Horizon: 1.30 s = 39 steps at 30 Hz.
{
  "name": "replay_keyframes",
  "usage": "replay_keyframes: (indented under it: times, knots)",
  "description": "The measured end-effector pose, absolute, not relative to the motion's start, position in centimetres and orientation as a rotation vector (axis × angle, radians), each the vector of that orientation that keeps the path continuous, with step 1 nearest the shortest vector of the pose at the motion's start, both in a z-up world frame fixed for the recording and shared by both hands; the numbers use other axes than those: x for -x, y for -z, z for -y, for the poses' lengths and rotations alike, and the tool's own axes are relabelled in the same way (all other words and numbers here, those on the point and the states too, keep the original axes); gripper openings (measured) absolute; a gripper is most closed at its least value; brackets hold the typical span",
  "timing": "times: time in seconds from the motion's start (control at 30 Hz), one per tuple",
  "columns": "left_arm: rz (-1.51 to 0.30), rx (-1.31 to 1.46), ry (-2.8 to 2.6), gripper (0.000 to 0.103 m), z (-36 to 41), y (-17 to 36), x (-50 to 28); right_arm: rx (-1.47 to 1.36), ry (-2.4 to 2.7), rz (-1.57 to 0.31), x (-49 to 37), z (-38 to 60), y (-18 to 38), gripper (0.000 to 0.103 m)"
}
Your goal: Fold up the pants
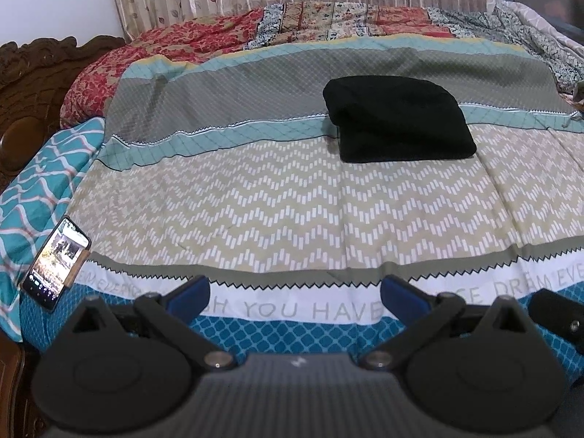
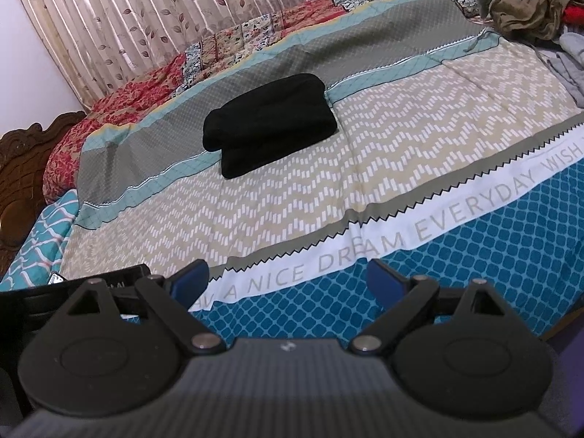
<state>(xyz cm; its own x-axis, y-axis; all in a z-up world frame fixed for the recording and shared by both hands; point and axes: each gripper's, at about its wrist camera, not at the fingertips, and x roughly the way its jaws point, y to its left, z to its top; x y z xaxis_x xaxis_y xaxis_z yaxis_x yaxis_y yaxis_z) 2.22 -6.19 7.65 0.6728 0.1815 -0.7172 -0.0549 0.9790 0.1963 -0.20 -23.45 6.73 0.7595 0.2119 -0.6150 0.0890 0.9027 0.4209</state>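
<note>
Two hand-held grippers hang over the near edge of the bed, both spread wide with nothing between their blue pads. Far left in the left wrist view, a carved wooden headboard point(image 1: 33, 84) rises beside a phone point(image 1: 56, 263) with a lit screen, propped at the bed's left edge on a teal patterned cloth point(image 1: 40, 179). To its right, the left hand-held gripper point(image 1: 295, 297) sits above the white band of lettering on the bedspread point(image 1: 255, 211). Right of centre and farther back lie the black pants point(image 1: 398, 118), folded into a thick compact bundle, resting across the teal stripe where the grey band meets the beige zigzag band, well apart from both grippers. In the right wrist view the right hand-held gripper point(image 2: 287, 281) hovers over the blue lattice border, and the pants point(image 2: 272, 122) appear left of centre. A heap of loose clothes point(image 2: 529, 3) lies at the far right corner, before the leaf-print curtain point(image 2: 146, 18).
</note>
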Motion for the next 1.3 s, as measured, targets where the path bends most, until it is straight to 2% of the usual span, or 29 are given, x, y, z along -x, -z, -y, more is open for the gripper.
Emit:
replay_keyframes:
  times: [1.3]
  knots:
    - [-0.82, -0.163, -0.103, 0.103, 6.3, -8.7, -1.2, -0.461, -0.084, -0.636, 0.8, 24.1, -8.6, 0.095]
